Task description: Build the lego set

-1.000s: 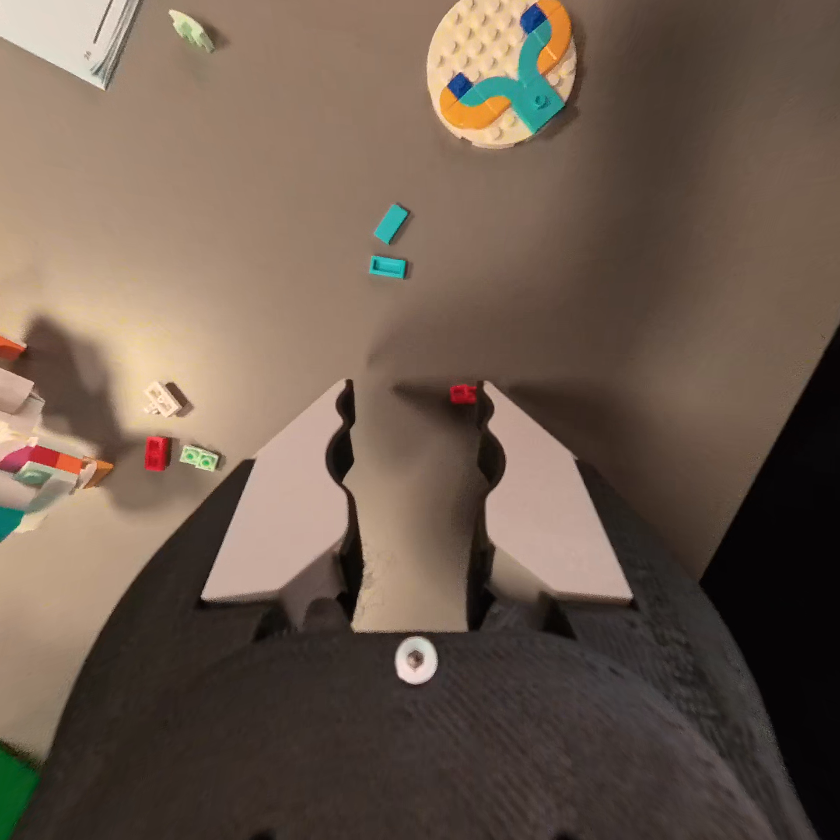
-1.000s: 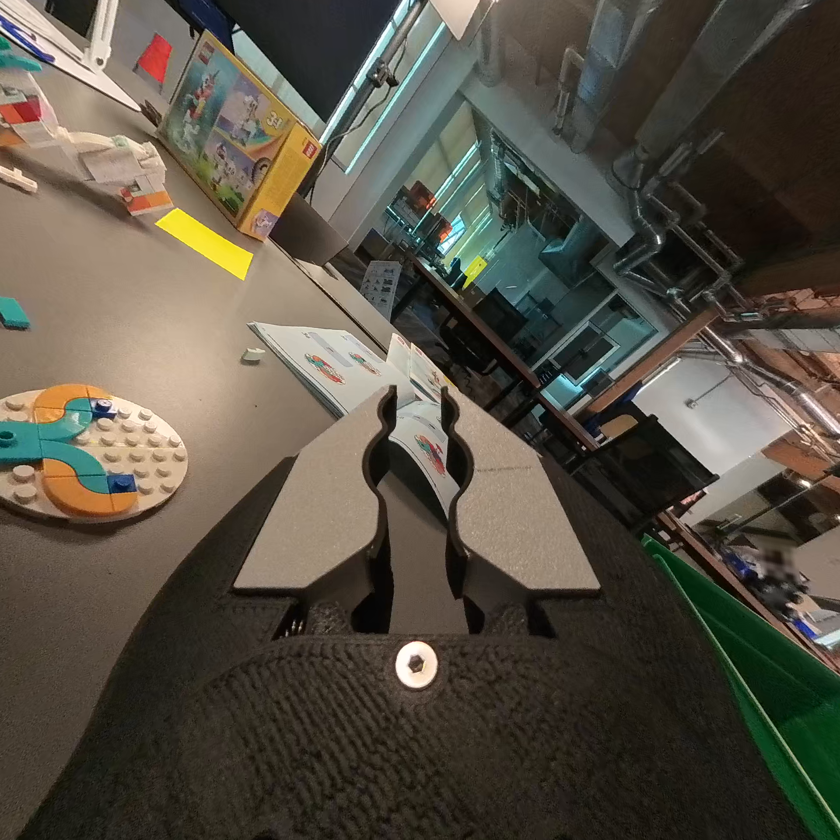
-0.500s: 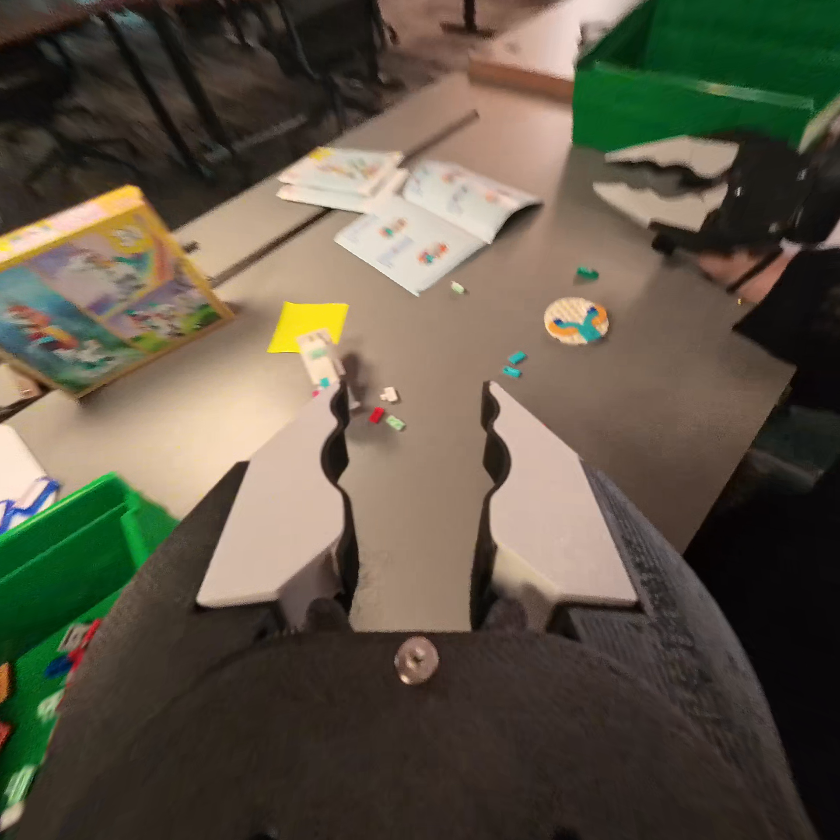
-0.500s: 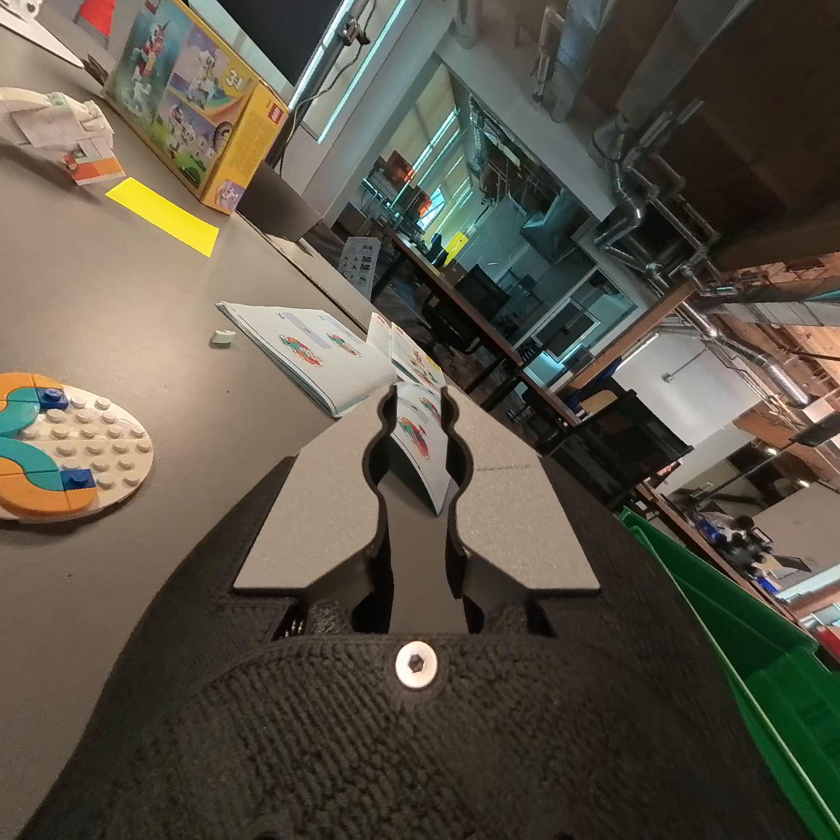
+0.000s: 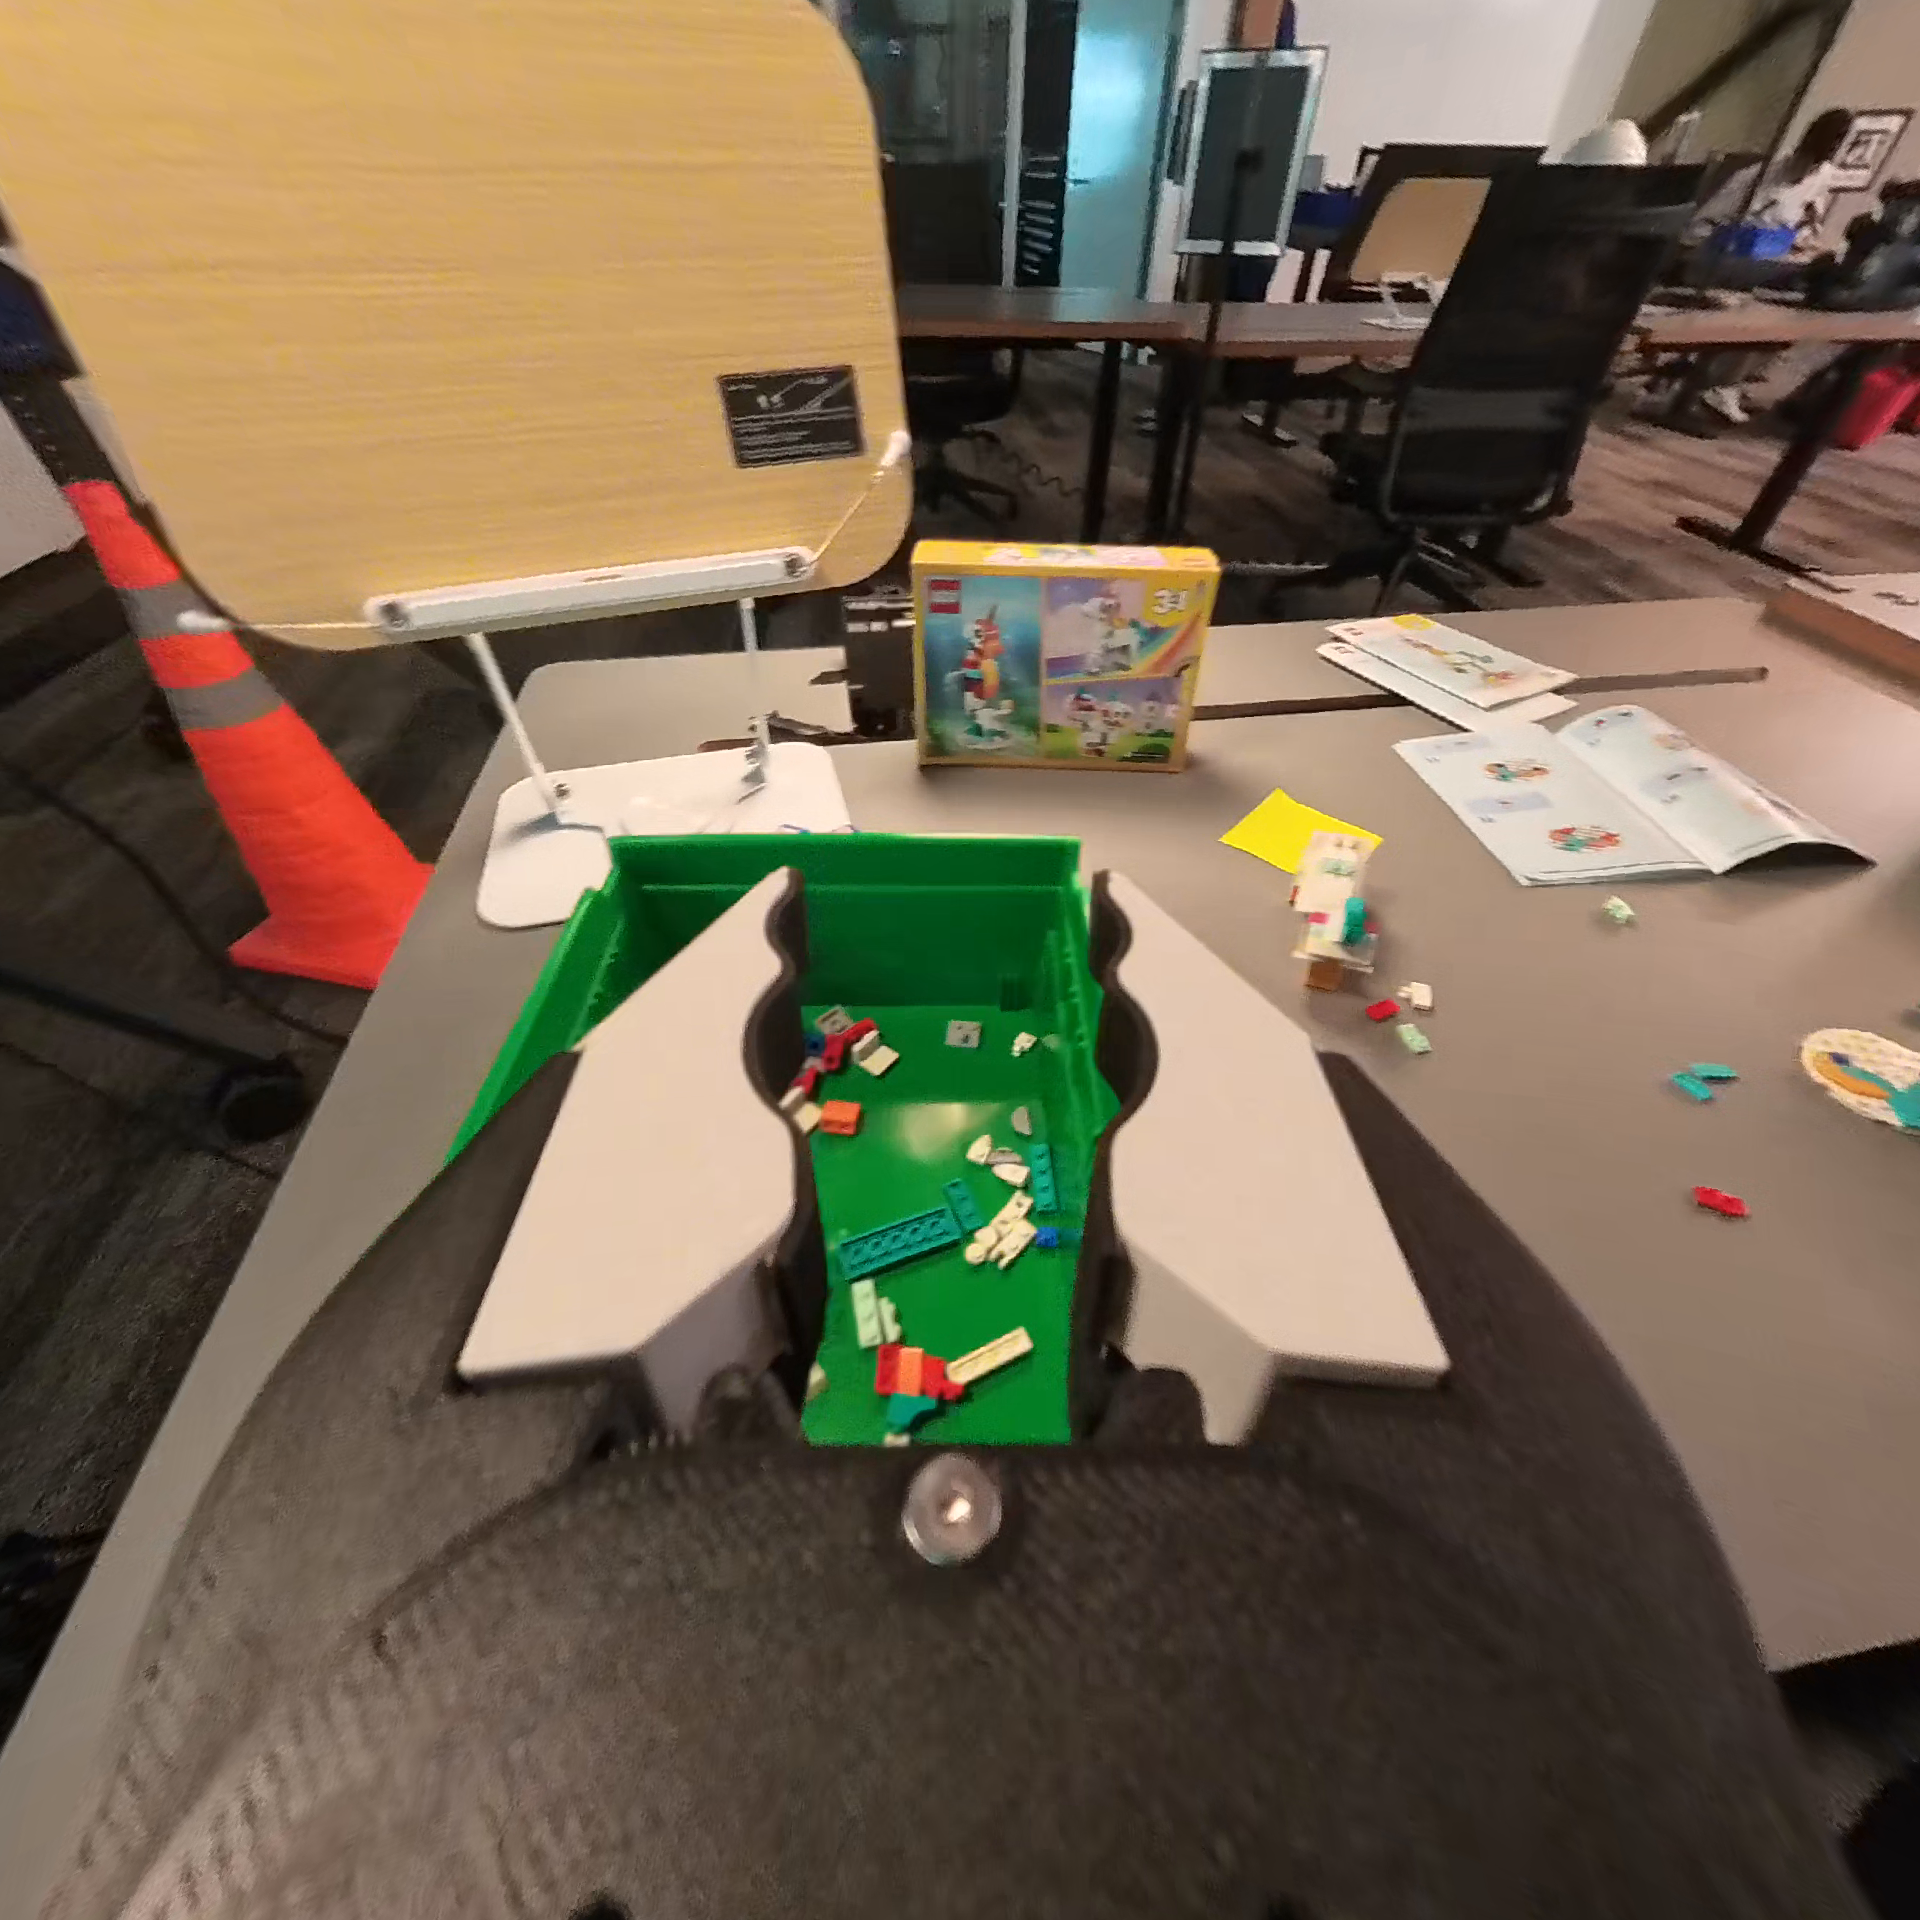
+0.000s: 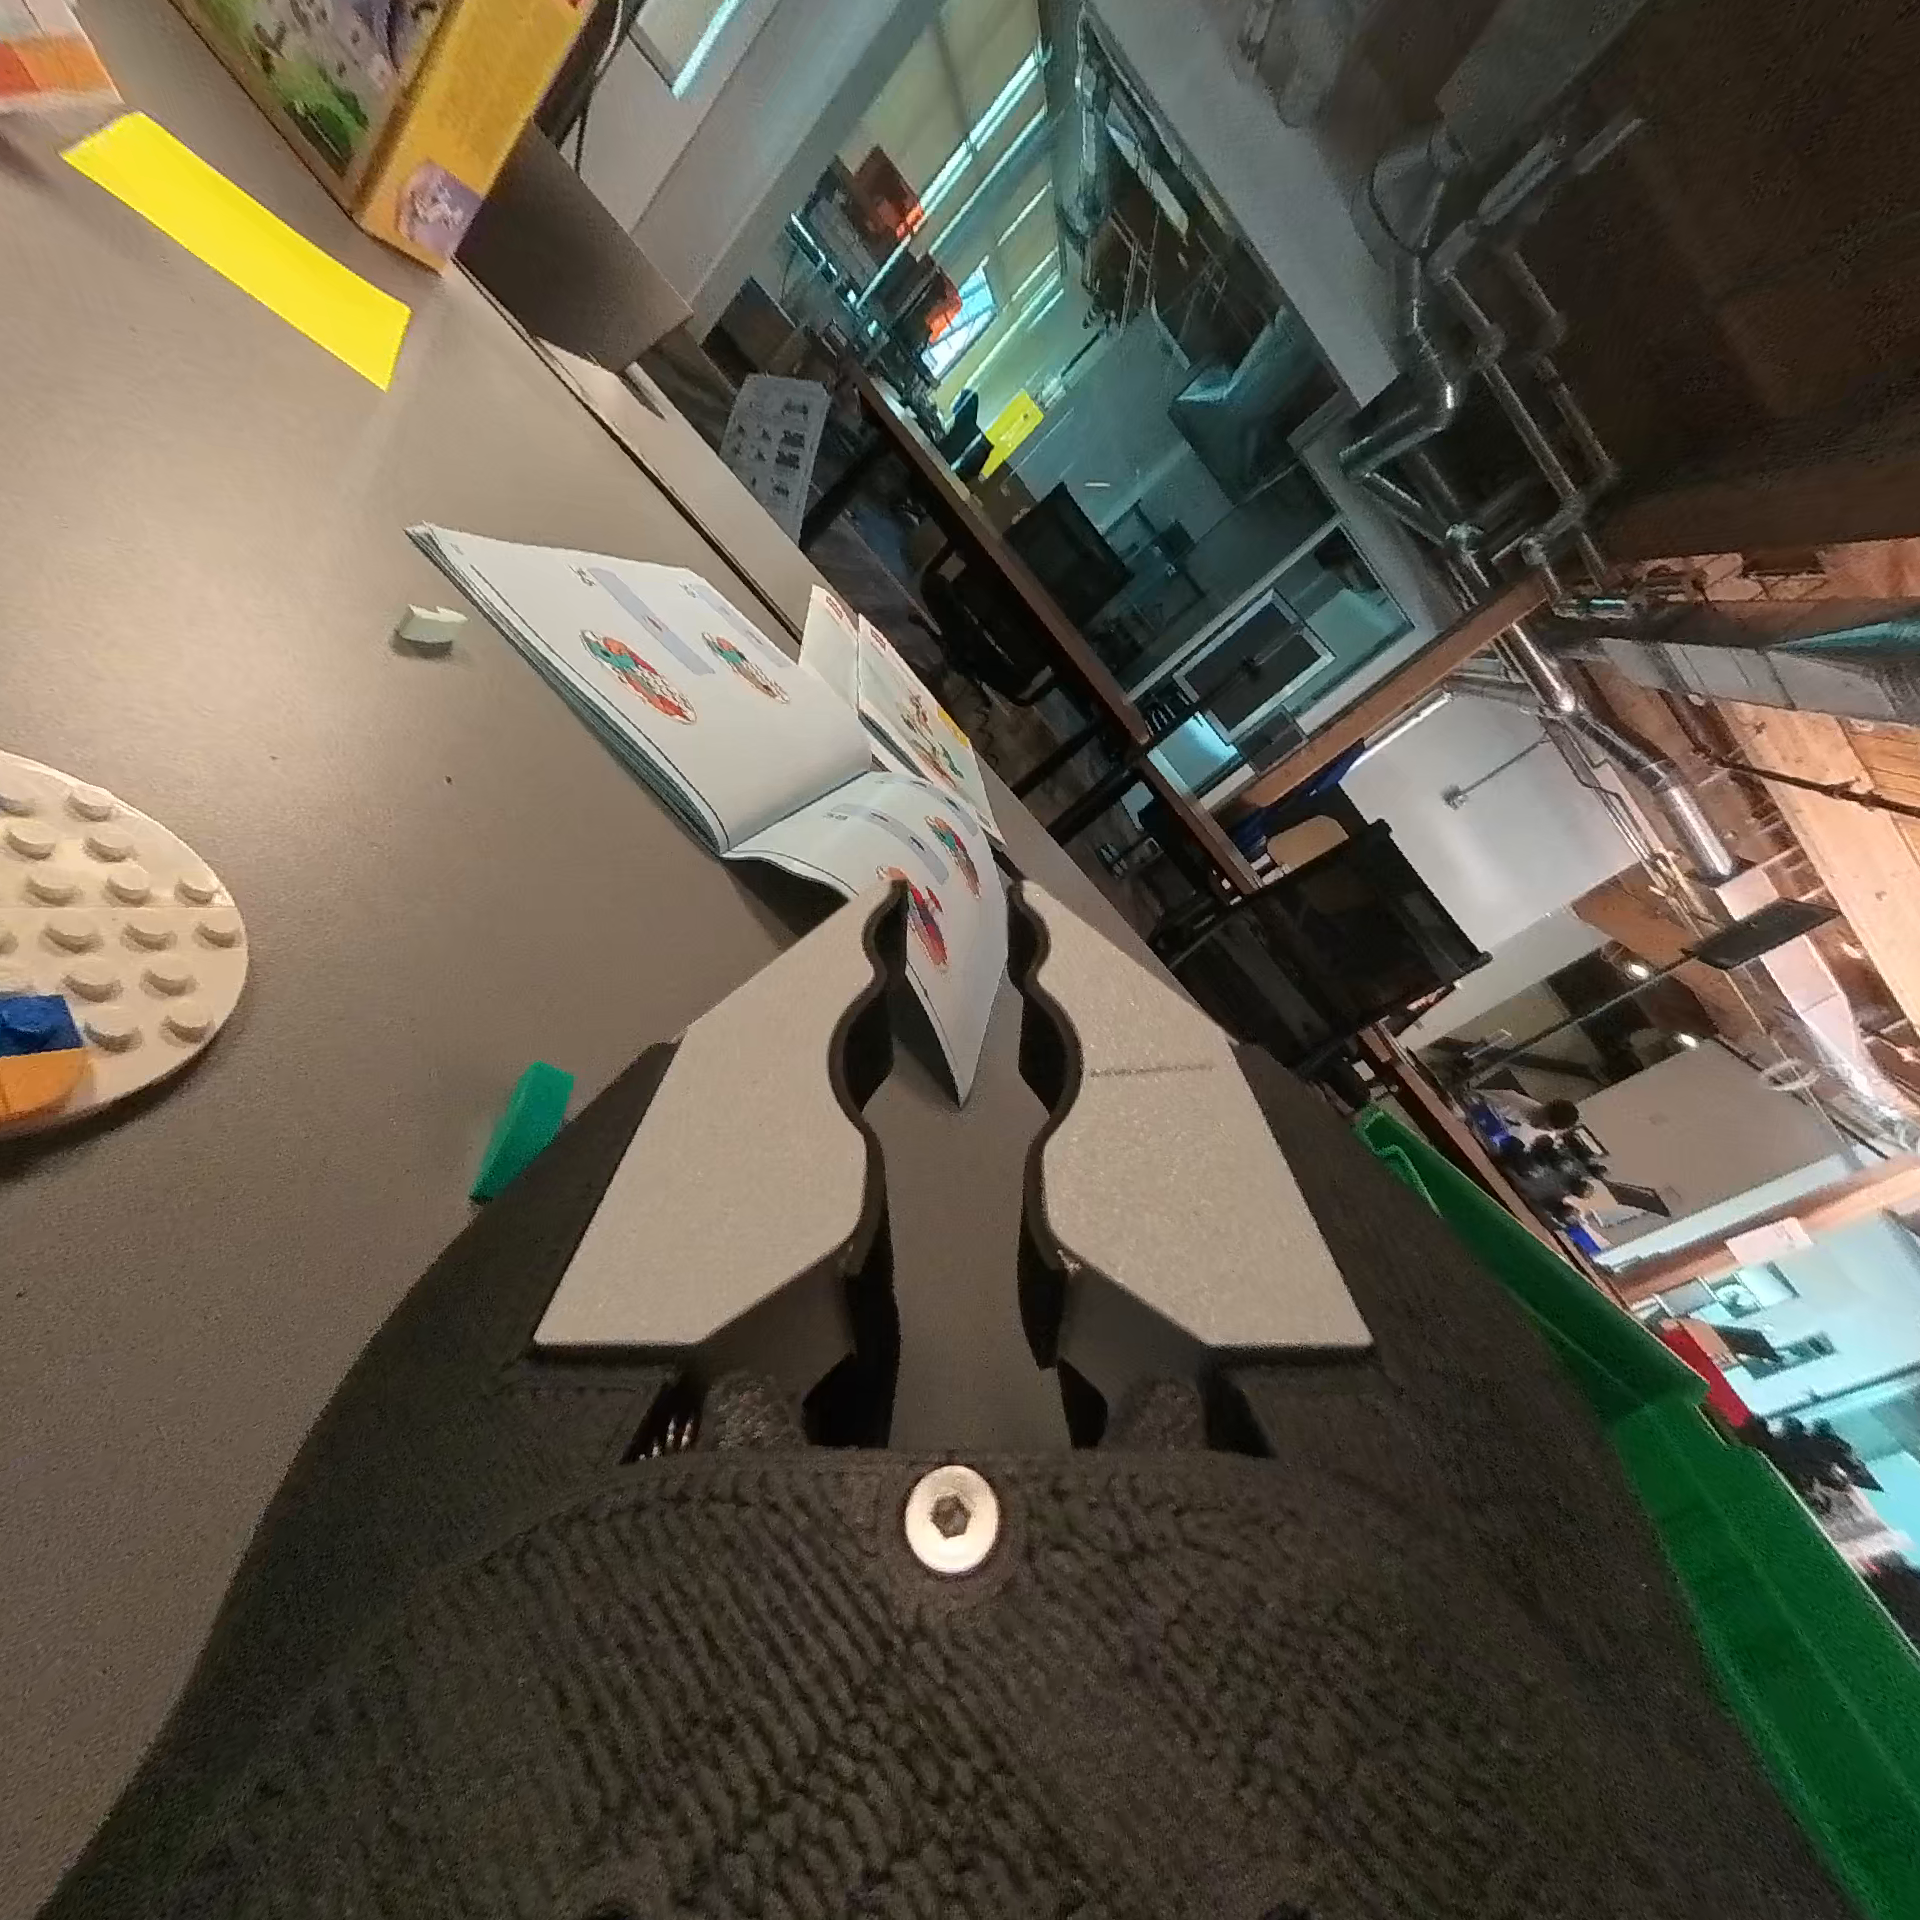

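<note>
Left gripper [image 5: 943, 904] is hanging over the green bin [image 5: 831, 868] at the table's near-left corner, jaws spread wide with nothing between them, looking down at a scatter of loose bricks [image 5: 940, 1210] on the bin floor: teal, white, red, an orange one. Off to the right on the grey table [image 5: 1558, 1299] there's the half-built white model [image 5: 1335, 914] standing on a yellow note [image 5: 1273, 831], a few stray pieces near it, and the round tan plate [image 5: 1844, 1081] right at the frame edge. The set's box [image 5: 1055, 655] stands upright behind the bin, open instruction booklet [image 5: 1621, 795] further right. Right gripper [image 6: 954, 899] sits low by the table, jaws only narrowly apart and empty, pointing at that booklet, with the round plate to its left and a small green piece [image 6: 523, 1127] just beside its left finger, maybe touching, hard to tell from this angle.
</note>
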### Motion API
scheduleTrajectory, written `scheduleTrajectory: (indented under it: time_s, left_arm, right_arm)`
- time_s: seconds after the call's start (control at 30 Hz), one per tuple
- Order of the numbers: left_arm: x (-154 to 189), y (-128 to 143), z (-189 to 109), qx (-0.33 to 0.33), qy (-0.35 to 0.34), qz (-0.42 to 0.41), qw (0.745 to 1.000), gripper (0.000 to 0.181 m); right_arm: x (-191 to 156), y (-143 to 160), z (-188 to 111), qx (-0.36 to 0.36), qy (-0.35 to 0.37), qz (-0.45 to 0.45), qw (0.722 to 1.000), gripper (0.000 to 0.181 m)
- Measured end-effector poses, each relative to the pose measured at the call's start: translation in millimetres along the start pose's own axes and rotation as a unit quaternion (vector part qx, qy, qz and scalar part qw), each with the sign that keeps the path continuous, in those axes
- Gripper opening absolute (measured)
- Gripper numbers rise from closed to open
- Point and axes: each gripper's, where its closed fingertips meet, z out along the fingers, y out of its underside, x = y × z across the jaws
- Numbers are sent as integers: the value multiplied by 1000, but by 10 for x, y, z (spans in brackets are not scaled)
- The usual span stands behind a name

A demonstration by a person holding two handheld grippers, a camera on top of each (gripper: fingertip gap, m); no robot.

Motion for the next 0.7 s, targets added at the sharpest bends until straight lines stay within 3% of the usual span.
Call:
scheduleTrajectory:
  time_s: [0.43,0.57,0.7]
  left_arm:
    - [-579,560,-19,-74,-41,-1,996,50]
    - [-692,906,41,-160,-48,-21,986,45]
    - [-470,1261,144,-254,39,-58,965,35]
  right_arm:
    - [49,177,57,-60,25,-32,997,17]
    - [15,218,74,-76,22,-50,996,17]
    - [-5,249,88,-87,20,-61,994,17]
